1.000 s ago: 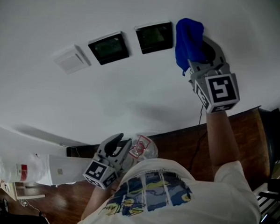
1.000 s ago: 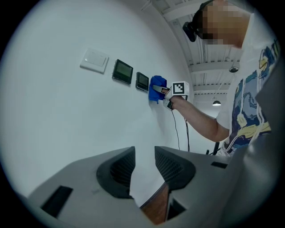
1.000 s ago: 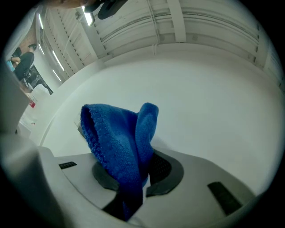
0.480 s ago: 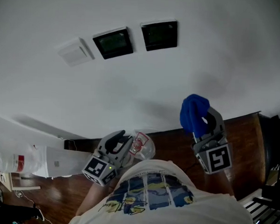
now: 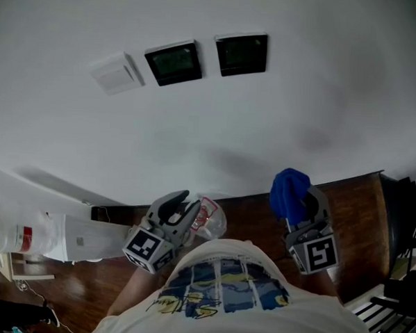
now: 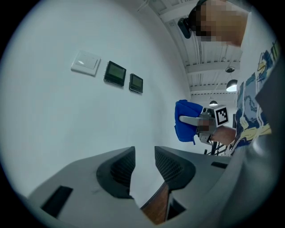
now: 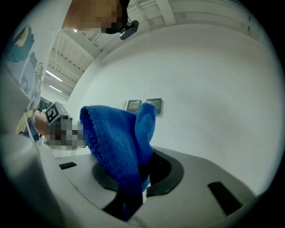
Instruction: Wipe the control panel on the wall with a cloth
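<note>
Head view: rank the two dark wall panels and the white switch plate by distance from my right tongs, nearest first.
1. Right-hand dark panel, up above the right tongs, which grip the blue cloth.
2. Left-hand dark panel, just left of the first.
3. White switch plate, farthest left.

dim, flat indoor light; gripper views fisheye-warped with dark corners

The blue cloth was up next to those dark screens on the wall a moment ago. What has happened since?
The right hand-held gripper came down from beside the control panels to low in front of the person, away from the wall, still shut on the blue cloth. The left hand-held gripper stayed low, jaws apart with nothing between them. The control panels and the white switch plate look unchanged.
</note>
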{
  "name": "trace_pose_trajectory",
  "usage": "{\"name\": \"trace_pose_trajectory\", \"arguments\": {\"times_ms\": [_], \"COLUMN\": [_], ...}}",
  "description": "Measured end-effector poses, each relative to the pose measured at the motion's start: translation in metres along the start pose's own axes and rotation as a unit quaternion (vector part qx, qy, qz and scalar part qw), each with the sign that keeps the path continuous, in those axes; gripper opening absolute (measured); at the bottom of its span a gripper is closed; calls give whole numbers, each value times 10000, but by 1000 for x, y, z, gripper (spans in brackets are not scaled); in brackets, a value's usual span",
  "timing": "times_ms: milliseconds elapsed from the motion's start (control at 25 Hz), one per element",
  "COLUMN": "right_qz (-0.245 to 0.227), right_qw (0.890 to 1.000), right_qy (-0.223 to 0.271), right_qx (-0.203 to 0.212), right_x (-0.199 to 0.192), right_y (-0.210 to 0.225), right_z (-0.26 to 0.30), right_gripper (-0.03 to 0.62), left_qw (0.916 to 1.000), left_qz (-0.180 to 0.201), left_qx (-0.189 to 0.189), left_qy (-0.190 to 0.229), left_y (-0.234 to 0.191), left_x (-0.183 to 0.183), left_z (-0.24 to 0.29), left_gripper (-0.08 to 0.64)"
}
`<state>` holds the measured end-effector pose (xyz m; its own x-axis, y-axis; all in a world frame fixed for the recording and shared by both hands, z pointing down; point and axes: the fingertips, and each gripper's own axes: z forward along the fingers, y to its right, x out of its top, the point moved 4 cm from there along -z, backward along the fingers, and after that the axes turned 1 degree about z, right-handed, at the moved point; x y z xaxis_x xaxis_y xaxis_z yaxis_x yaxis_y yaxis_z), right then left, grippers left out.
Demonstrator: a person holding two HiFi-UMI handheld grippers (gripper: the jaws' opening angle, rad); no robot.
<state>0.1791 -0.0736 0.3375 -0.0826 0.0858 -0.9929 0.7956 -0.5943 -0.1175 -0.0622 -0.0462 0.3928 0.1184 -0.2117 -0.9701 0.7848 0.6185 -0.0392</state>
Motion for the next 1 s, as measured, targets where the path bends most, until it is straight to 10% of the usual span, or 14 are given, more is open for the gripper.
{"name": "trace_pose_trajectory", "arguments": {"times_ms": [1000], "right_qz": [-90], "right_qw": [9997], "right_qy": [-180], "right_qx": [153], "right_x": [-1], "right_y": [-13], "right_z": [12], "right_gripper": [98], "left_qw": [10000], "left_qz": [-26], "left_qx": [46], "left_qy": [74], "left_y": [-12], "left_x": [-8], "left_z": [-5], "left_gripper": [130]}}
